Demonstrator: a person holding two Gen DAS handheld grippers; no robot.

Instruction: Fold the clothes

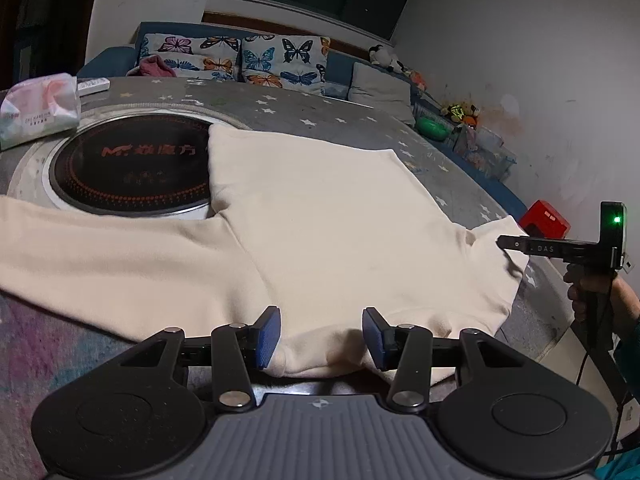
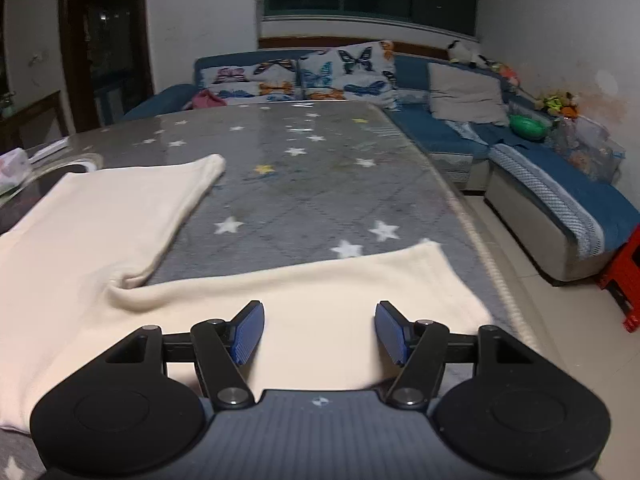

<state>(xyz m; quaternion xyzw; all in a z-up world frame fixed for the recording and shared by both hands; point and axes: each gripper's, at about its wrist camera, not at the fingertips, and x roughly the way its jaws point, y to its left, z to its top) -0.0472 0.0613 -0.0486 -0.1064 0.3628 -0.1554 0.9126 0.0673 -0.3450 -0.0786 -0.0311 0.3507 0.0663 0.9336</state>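
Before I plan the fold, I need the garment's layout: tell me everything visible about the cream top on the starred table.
The cream fleece-like long-sleeved top lies flat, unfolded, on the grey star-patterned table cover. One sleeve runs across the round black hob; the other reaches the table's edge. Both grippers, left and right, hover open over it.

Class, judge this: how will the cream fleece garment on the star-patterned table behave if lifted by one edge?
The cream fleece garment is probably floppy: it lies flat with soft creases. It likely sags and drags rather than holding shape. Its matte, fuzzy surface suggests it grips, not slips.
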